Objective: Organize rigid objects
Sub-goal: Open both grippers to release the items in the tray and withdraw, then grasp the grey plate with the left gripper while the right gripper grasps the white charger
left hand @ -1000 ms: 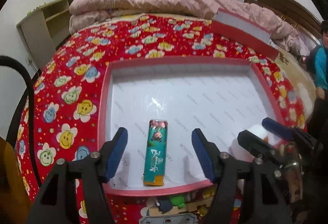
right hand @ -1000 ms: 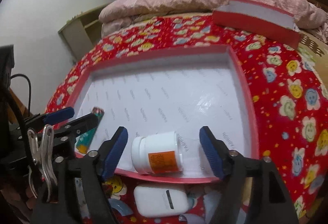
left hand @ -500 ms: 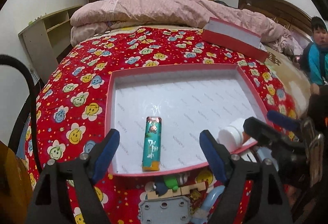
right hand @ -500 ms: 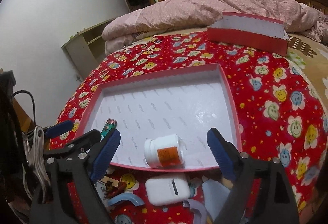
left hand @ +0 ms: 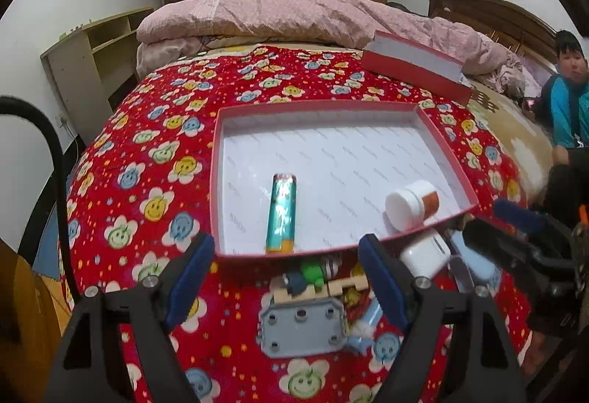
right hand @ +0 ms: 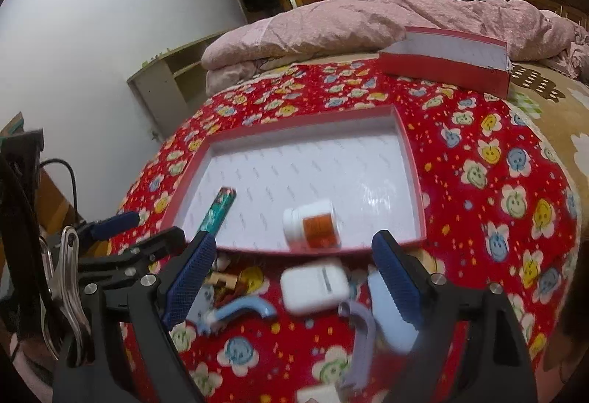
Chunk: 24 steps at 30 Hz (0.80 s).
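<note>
Both tongs gape wide and hold nothing: the left tongs (left hand: 285,279) hang over a grey plate (left hand: 302,329) on the bed's red flowered cover (left hand: 147,204), and the right tongs (right hand: 294,279) over a white case (right hand: 314,287). Beyond lies the open red box (left hand: 447,160), well apart from its lid (left hand: 416,69). A teal tube (left hand: 281,213) and a white bottle (left hand: 410,204) lie near its front wall.

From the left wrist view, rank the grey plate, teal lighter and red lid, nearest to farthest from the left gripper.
1. Grey plate: on the quilt, between the left gripper fingers.
2. Teal lighter: inside the box, near edge.
3. Red lid: far right, by the pink duvet.
</note>
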Tool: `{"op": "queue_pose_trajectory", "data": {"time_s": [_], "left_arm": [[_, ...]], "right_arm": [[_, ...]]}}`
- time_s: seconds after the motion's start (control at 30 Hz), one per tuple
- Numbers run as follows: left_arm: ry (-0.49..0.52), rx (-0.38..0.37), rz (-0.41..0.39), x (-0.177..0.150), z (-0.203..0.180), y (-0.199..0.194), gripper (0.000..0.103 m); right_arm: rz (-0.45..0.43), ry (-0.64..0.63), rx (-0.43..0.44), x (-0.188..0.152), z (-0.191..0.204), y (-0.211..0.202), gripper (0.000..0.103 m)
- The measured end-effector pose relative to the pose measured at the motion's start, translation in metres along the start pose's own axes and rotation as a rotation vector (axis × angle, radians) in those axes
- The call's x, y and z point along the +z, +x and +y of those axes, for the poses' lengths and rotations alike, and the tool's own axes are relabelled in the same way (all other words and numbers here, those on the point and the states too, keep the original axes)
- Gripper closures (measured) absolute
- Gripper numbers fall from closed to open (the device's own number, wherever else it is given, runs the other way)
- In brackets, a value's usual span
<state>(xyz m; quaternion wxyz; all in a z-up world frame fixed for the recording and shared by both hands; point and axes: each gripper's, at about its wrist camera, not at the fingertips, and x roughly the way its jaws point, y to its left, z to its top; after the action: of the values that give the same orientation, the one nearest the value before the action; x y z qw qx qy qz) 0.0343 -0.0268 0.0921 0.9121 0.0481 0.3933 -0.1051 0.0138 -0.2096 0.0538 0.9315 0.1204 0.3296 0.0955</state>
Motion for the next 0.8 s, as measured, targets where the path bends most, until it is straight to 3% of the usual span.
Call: {"op": "queue_pose_trajectory", "data": {"time_s": [0.27,0.8], "left_arm": [[-0.008,0.000,0.040,-0.022,0.004,0.000,0.019],[-0.028,-0.005,0.072,-0.062,0.016,-0.018,0.019]], "right_arm": [[0.073,-0.039,0.000,-0.028,0.007,-0.010,0.014],[0.093,-0.137,-0.021,-0.069,0.013,-0.026,0.014]]}}
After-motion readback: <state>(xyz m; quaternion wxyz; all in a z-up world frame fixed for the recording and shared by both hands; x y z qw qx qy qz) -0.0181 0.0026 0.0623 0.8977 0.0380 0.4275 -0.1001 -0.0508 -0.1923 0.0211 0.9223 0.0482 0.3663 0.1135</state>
